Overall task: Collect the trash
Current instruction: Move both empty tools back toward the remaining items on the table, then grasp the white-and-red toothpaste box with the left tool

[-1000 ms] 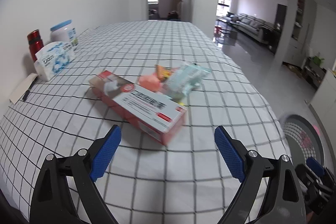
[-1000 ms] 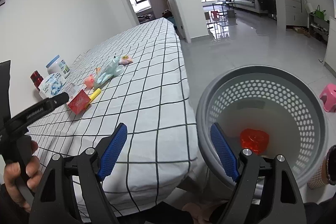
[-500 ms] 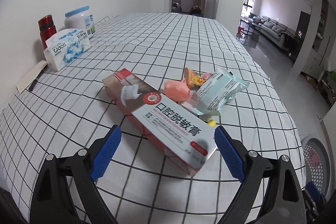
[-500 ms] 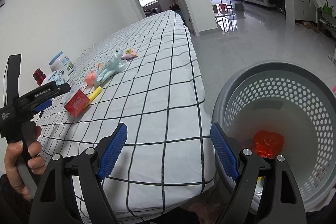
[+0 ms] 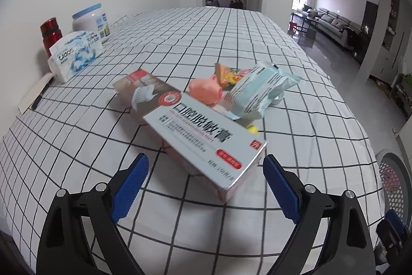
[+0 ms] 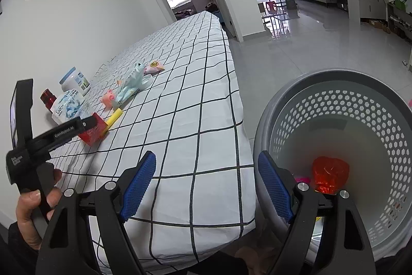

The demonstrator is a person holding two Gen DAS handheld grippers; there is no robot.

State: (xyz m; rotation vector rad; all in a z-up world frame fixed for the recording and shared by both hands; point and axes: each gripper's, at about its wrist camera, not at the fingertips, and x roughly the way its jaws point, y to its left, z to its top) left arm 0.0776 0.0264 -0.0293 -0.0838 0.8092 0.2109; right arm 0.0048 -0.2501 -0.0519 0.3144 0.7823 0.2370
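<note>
A long white-and-red toothpaste box (image 5: 195, 130) lies slantwise on the checked tablecloth (image 5: 77, 146). My left gripper (image 5: 205, 159) is open, and the box's near end sits between its blue pads (image 5: 130, 184) without touching them. Behind the box lie a pink pig toy (image 5: 204, 92), a teal wrapper (image 5: 257, 92), an orange snack wrapper (image 5: 226, 74) and a small yellow piece (image 5: 252, 130). My right gripper (image 6: 206, 156) hangs open and empty over the table's near corner, next to a grey perforated basket (image 6: 334, 84) that holds red crumpled trash (image 6: 329, 177).
By the wall stand a tissue pack (image 5: 74, 56), a white jar (image 5: 90, 22) and a red bottle (image 5: 51, 32). A pink wrapper (image 6: 154, 67) lies farther up the table. A hand (image 6: 33, 208) holds the left gripper (image 6: 59, 133). The table edge drops to grey floor on the right.
My left gripper has moved forward and down, so the toothpaste box end now lies between its fingers. The right gripper has shifted slightly towards the table, still open.
</note>
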